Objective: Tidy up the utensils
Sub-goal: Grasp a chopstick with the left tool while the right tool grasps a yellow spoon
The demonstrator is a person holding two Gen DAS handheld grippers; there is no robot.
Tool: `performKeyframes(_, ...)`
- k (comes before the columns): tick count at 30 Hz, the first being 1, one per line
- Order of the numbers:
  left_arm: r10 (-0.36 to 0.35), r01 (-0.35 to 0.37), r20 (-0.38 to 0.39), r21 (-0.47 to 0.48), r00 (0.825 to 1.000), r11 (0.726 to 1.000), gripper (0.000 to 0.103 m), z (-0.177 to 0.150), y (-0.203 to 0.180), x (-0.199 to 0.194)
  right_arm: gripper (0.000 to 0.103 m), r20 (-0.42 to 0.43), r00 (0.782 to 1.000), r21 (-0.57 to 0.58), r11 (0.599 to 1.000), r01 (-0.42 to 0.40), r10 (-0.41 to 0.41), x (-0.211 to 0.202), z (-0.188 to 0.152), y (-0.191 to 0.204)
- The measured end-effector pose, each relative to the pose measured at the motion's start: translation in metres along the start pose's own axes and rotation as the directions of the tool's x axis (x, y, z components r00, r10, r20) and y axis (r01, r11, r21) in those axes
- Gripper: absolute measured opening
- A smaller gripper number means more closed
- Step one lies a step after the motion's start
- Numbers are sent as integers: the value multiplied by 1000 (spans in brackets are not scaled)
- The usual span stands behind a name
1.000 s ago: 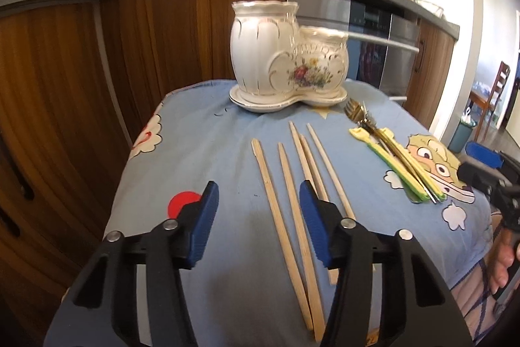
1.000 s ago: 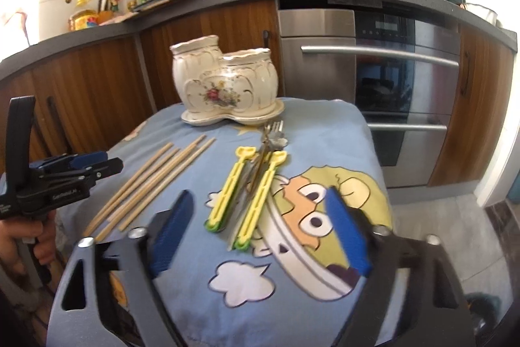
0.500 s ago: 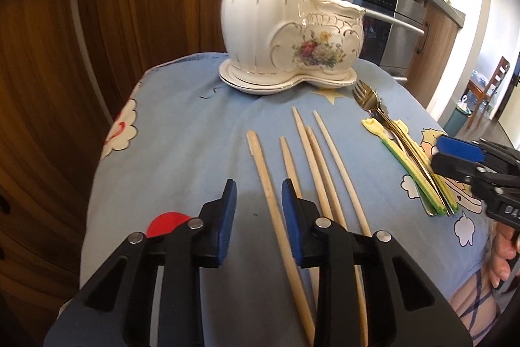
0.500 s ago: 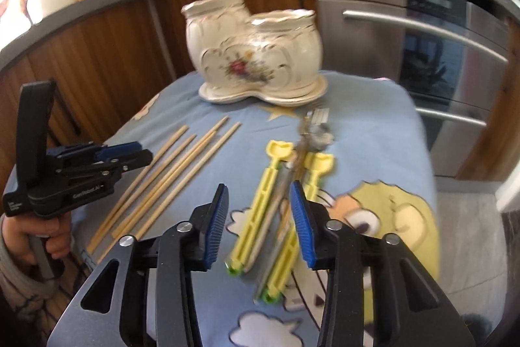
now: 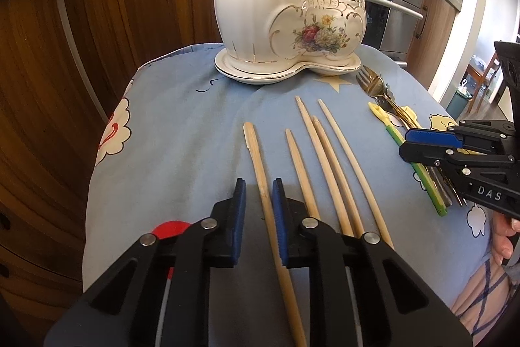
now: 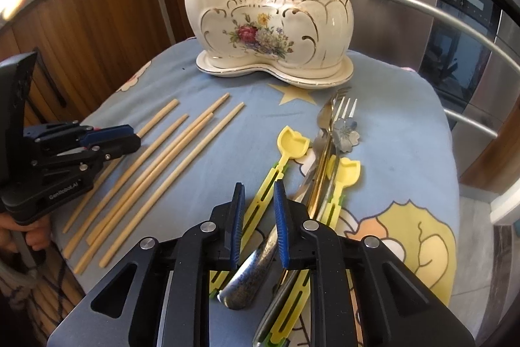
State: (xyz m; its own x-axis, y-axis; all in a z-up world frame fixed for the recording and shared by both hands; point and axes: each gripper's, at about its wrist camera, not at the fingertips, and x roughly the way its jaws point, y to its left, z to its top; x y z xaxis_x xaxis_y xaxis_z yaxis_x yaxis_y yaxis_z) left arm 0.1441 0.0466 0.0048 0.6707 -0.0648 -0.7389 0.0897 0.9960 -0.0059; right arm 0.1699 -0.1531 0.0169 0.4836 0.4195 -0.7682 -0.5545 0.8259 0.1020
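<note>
Left wrist view: the left gripper [image 5: 259, 184] sits at the bottom centre of the frame, its blue pads [image 5: 240, 210] closing around the leftmost chopstick [image 5: 260, 165]. A narrow gap shows on the left of the stick, so the pads do not yet press it. Four more chopsticks [image 5: 328, 165] lie just right of it, fanned on the blue cloth [image 5: 182, 152]. The white holder [image 5: 286, 12], with two compartments and a flower print, stands upright on its saucer at the upper centre. At the right edge the right gripper [image 5: 406, 142] reaches over the forks [image 5: 373, 83] and a yellow-green utensil [image 5: 419, 165].

Right wrist view: the right gripper [image 6: 258, 187] fills the bottom centre, its jaws closing around a yellow utensil [image 6: 276, 174] and a metal handle [image 6: 250, 272] that cross between them. Whether the pads already press on either cannot be told. A second yellow utensil [image 6: 344, 174] and the forks [image 6: 341, 109] lie just to the right, partly stacked. The chopsticks [image 6: 169, 165] lie at the left, where the left gripper [image 6: 135, 140] meets the farthest one. The holder [image 6: 269, 15] stands at the top centre.
</note>
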Motion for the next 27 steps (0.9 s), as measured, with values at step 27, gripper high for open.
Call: performKeyframes(27,-10,70,-250,231,968,970,9,26,-11,7,19,-334,932,-37,986,-159,138,42,60,-6)
